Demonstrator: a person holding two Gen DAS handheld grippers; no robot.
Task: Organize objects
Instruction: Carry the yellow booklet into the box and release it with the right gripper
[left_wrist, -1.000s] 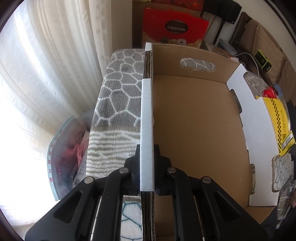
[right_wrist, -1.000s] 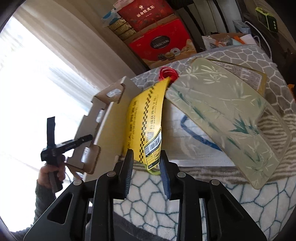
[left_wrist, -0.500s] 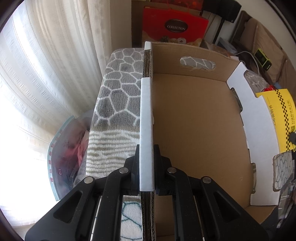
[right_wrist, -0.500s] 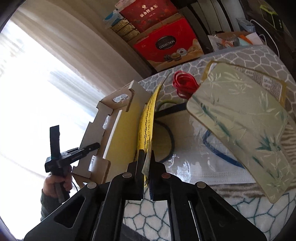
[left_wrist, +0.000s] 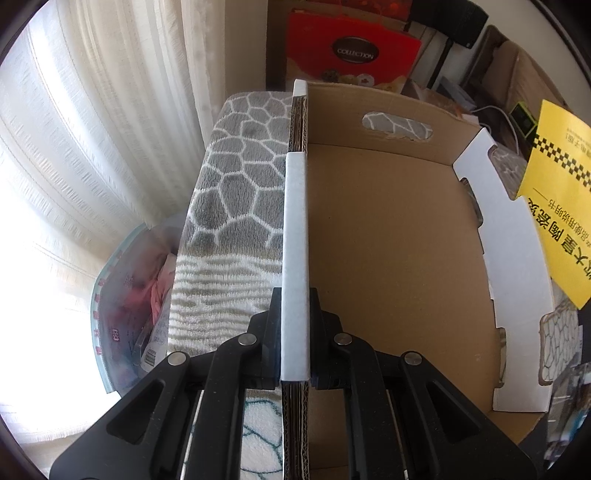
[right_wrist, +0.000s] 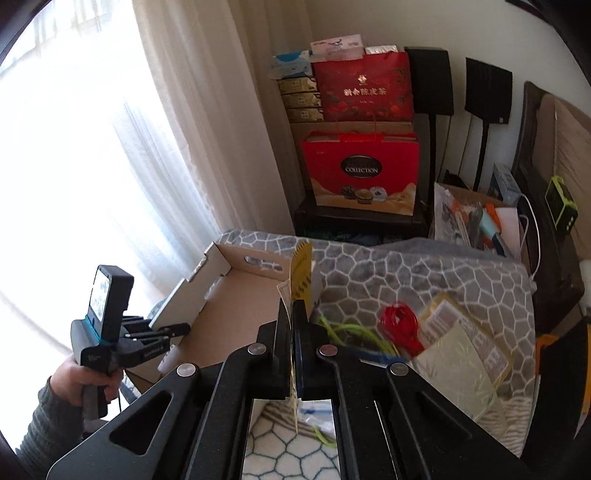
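Our left gripper (left_wrist: 294, 325) pinches the cardboard box (left_wrist: 388, 258) wall; our right gripper (right_wrist: 292, 332) pinches a yellow leaflet (right_wrist: 301, 275); only the right view shows red cord (right_wrist: 400, 326) at 3 o'clock.

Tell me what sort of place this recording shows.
Probably a lived-in room at home, perhaps a bedroom: a plush honeycomb-pattern blanket as work surface, sheer curtains over a bright window, and red gift boxes stacked in the corner.

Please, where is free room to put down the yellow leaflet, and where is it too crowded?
The box floor is bare between the wall clamped by the left gripper and the white wall. The leaflet is in the right gripper. The blanket right of the box is crowded near: red cord, bamboo pack.
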